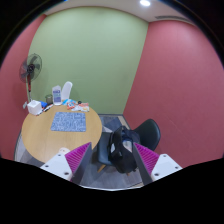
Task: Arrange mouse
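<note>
My gripper [113, 152] is held up away from the round wooden table [45, 138], which stands ahead to the left. Its two fingers with magenta pads [79, 158] stand apart with nothing pressed between them. On the table lie a grey-blue mat or keyboard [70, 122] and several small white and blue items [55, 100] at the far side. I cannot pick out a mouse among them. A black chair [119, 150] on the floor shows beyond the fingers, in the gap between them.
A second black chair [149, 130] stands to the right of the first. A standing fan [32, 68] is behind the table by the red wall. A green wall closes the back and a red wall the right. Grey floor lies between the table and the chairs.
</note>
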Demonstrator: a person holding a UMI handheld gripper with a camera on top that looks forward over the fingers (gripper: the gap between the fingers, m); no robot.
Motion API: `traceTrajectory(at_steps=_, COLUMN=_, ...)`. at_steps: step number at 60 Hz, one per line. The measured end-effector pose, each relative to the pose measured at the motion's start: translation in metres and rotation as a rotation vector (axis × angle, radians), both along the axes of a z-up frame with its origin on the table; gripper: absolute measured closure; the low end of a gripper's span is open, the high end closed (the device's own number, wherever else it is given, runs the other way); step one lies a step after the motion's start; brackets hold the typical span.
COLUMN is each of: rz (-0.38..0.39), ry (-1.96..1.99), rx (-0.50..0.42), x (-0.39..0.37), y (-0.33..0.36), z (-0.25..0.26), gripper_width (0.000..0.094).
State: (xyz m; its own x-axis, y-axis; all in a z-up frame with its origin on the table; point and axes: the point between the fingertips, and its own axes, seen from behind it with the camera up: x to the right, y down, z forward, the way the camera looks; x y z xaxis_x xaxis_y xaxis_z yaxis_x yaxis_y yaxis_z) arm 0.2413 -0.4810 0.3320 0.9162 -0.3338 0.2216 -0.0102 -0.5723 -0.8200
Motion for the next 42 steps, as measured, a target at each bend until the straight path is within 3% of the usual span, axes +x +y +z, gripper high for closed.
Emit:
traceTrajectory(at_steps=12, rz=-0.024, ry=0.002, rx=-0.010, x=-0.025, y=-0.013, z=-0.020, gripper_width=0.0104)
traceTrajectory(at_steps=21, rz=-0.036, ry=0.047, rx=-0.017, x=-0.052, y=-0.030, z=-0.066, gripper_width=0.0101)
traceTrajectory(at_steps=42, rz=0.094, ry=0.147, rx=-0.101, x=-0.122, y=0.023, z=-0.211, gripper_width=0.0103)
